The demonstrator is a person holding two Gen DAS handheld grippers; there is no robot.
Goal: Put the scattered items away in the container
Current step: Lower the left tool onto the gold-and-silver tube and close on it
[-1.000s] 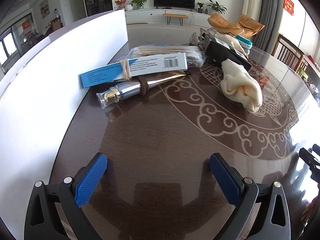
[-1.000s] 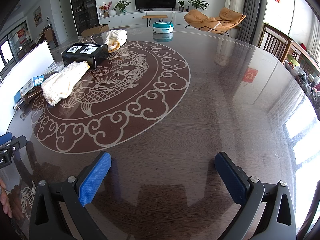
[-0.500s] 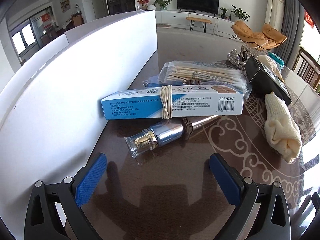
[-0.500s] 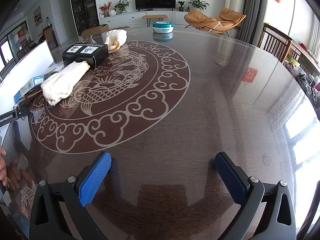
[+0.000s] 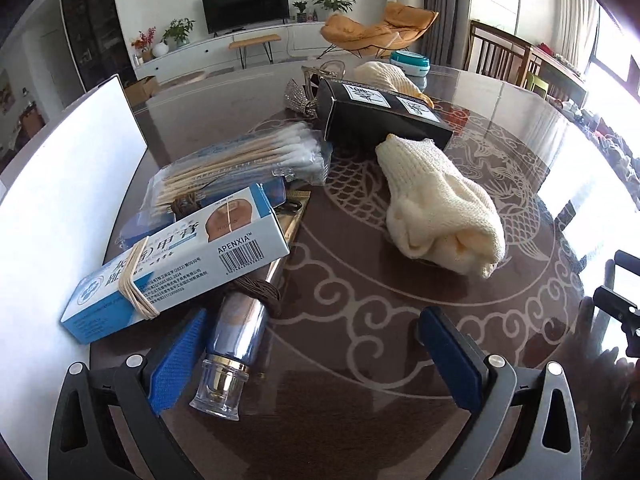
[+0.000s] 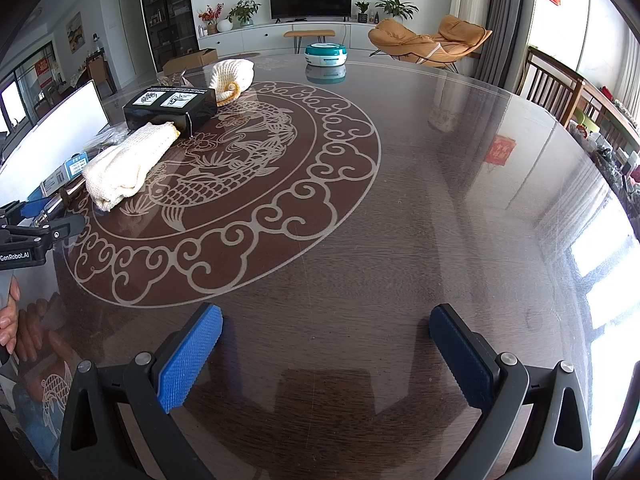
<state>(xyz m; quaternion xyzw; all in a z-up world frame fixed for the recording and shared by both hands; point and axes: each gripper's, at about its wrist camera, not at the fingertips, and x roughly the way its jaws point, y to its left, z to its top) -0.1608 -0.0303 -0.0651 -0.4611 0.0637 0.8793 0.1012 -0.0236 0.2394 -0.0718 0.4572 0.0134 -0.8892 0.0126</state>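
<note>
My left gripper (image 5: 312,354) spread wide, silver tube (image 5: 234,340) lying just inside left finger (image 5: 180,354), not yet pinched. My right gripper (image 6: 324,356) spread, nothing between fingers. Blue box (image 5: 176,264), swab pack (image 5: 244,160), knit cloth (image 5: 440,208), black box (image 5: 380,118) ahead of fingers, all unsorted. White container wall (image 5: 60,184) left of fingers. Nothing visibly tidied.

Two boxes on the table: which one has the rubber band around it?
The blue-and-white carton nearest the left claw, resting on the silver tube. The black box farther back has none.
</note>
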